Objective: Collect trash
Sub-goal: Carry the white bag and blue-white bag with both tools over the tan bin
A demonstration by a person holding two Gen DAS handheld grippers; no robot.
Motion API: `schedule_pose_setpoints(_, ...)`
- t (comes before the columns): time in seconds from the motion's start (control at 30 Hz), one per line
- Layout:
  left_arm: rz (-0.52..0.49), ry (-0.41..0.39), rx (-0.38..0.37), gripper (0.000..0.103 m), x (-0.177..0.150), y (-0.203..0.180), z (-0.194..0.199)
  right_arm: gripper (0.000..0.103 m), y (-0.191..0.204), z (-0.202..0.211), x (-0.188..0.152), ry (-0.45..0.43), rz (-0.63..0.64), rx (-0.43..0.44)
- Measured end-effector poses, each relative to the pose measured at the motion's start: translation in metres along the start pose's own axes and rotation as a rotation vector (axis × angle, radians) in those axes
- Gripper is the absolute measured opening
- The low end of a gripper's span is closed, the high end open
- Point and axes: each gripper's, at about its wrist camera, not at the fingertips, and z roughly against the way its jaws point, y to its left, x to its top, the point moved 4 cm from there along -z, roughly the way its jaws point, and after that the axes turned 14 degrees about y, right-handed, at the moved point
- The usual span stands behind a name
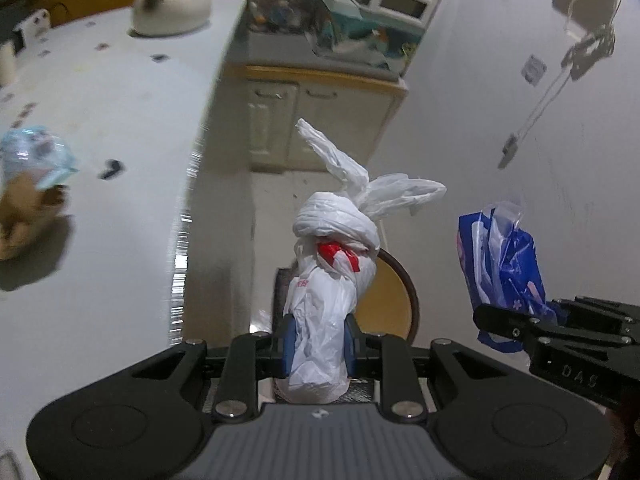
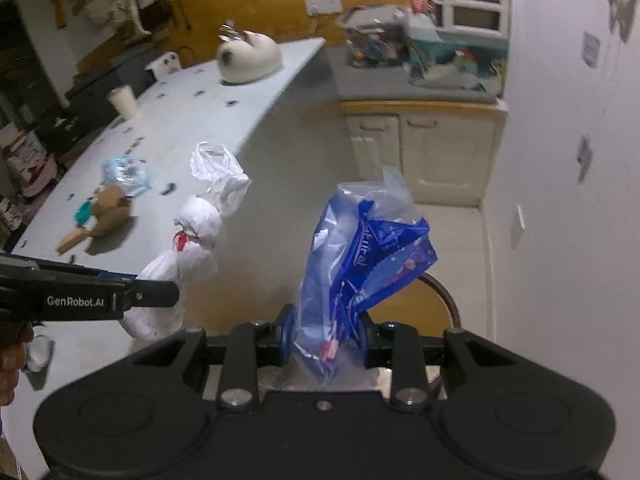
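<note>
My left gripper (image 1: 318, 342) is shut on a knotted white plastic bag (image 1: 328, 280) with red print, held upright in the air beside the table edge; the bag also shows in the right wrist view (image 2: 192, 248). My right gripper (image 2: 326, 338) is shut on a crumpled blue and clear plastic wrapper (image 2: 360, 256), held up over the floor; the wrapper also shows in the left wrist view (image 1: 504, 264). More trash lies on the white table (image 2: 192, 92): a clear bluish plastic bag (image 2: 124, 174) and brown cardboard scraps (image 2: 106, 214).
A round wooden stool (image 2: 416, 308) stands on the floor below both grippers. A cat-shaped ornament (image 2: 248, 58) and a white cup (image 2: 124, 102) sit on the table. A cluttered cabinet (image 2: 420, 136) stands against the far wall. A white wall (image 2: 560, 200) is on the right.
</note>
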Motion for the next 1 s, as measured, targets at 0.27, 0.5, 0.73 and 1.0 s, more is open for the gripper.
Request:
schedule_pose_setpoints(0.27, 0.008, 0.138, -0.069, 0.025, 0.025, -0.022, -0.081, 0.031, -0.057, -0.049, -0.004, 0.082, -0.117, -0.024)
schedule_pose_setpoints(0.5, 0.06, 0.258, -0.127, 0.025, 0.045, -0.024, -0.166, 0.031, -0.091, -0.113, -0.007, 0.152, -0.195, -0.024)
schedule_pose_setpoints(0.73, 0.072, 0.313, -0.125, 0.026, 0.072, -0.018, -0.236, 0.031, -0.106, -0.178, -0.018, 0.232, -0.245, -0.001)
schedule_pose_setpoints(1.0, -0.049, 0.393, -0.083, 0.027, 0.089, -0.017, -0.293, 0.032, -0.117, -0.232, -0.019, 0.286, -0.314, 0.018)
